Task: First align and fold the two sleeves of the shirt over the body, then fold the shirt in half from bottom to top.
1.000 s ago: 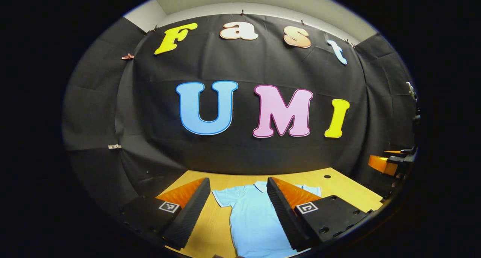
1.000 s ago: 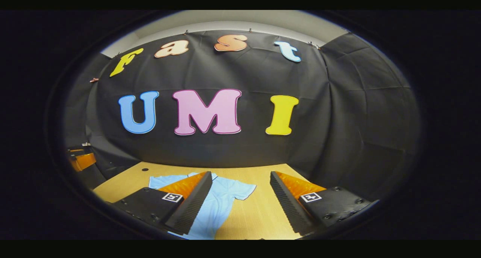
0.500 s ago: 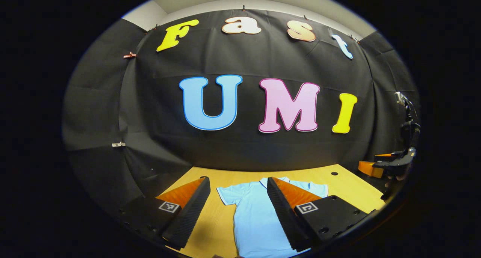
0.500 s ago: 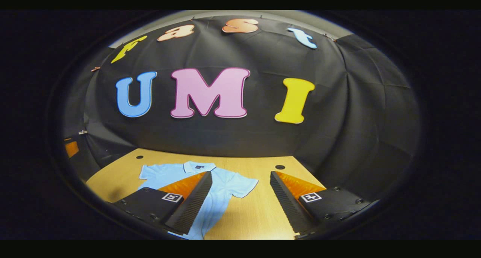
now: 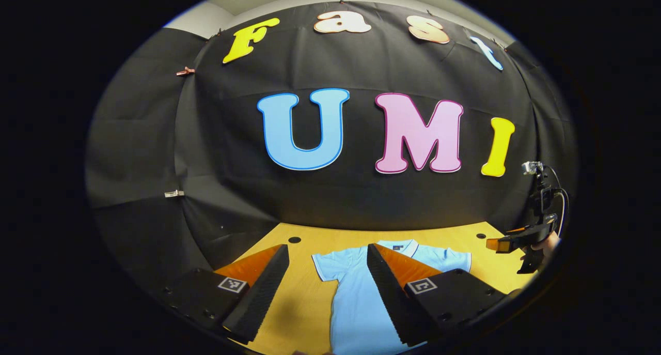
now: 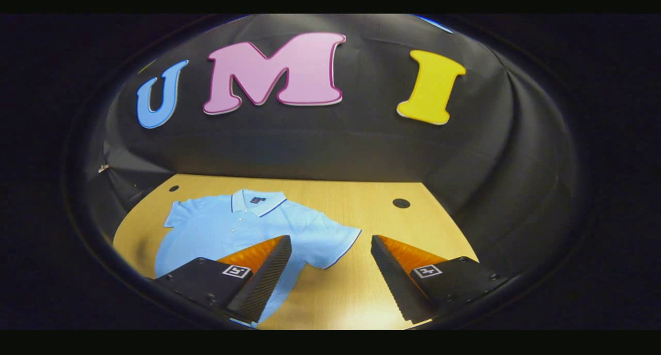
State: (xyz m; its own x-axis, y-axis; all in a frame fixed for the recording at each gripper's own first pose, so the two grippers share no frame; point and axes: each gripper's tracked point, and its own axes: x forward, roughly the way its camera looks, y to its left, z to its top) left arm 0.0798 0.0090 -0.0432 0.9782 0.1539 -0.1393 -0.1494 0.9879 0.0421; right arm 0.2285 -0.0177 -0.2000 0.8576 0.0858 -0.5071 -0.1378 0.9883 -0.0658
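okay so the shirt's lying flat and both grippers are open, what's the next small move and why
Probably lower the right gripper toward the near sleeve. The shirt lies flat on the table with both sleeves spread, nothing folded, and that sleeve's hem sits just ahead of the open fingers, which hold nothing.

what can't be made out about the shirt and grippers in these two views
- Hem of the light blue short-sleeved polo shirt: cut off at the bottom edge of both views.
- Shirt's lower body, right gripper view: hidden behind the right gripper.
- Shirt's middle and one shoulder, left gripper view: hidden behind a finger of the left gripper.
- Collar label: too small.
- Right gripper's jaws, far off in the left gripper view: too small.
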